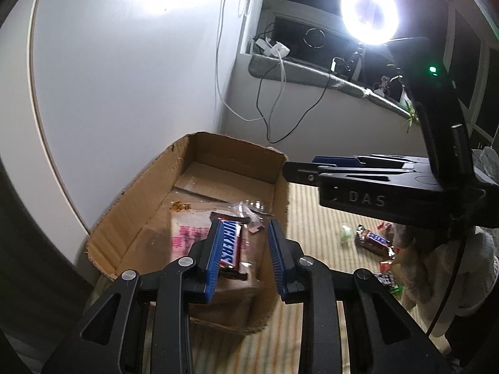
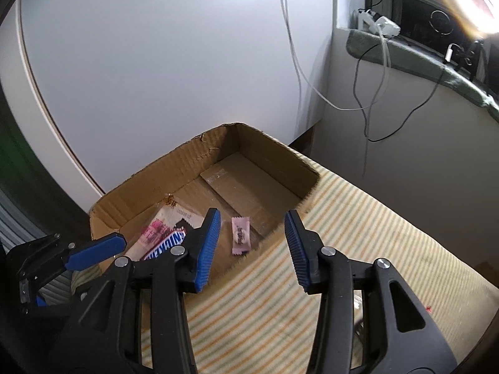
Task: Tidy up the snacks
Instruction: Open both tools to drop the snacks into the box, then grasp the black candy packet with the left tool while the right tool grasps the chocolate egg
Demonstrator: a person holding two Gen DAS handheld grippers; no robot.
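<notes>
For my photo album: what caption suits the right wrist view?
Open right gripper above a cardboard box holding a pink candy.

"SNICKERS" on bar [image 1: 229, 246]; "DAS" on gripper [image 1: 301, 168]

An open cardboard box [image 2: 174, 168] holds a Snickers bar [image 1: 229, 246] lying atop a pink-printed packet [image 1: 187, 233], a small pink candy [image 2: 240, 234] beside them.

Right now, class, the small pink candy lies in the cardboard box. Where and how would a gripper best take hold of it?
Grip the small pink candy across its narrow middle, coming from above. It lies flat on the floor of the cardboard box, long axis running away from the camera, with crimped ends. Bare cardboard on both long sides probably leaves room for the right gripper, whose jaws stand open.
</notes>
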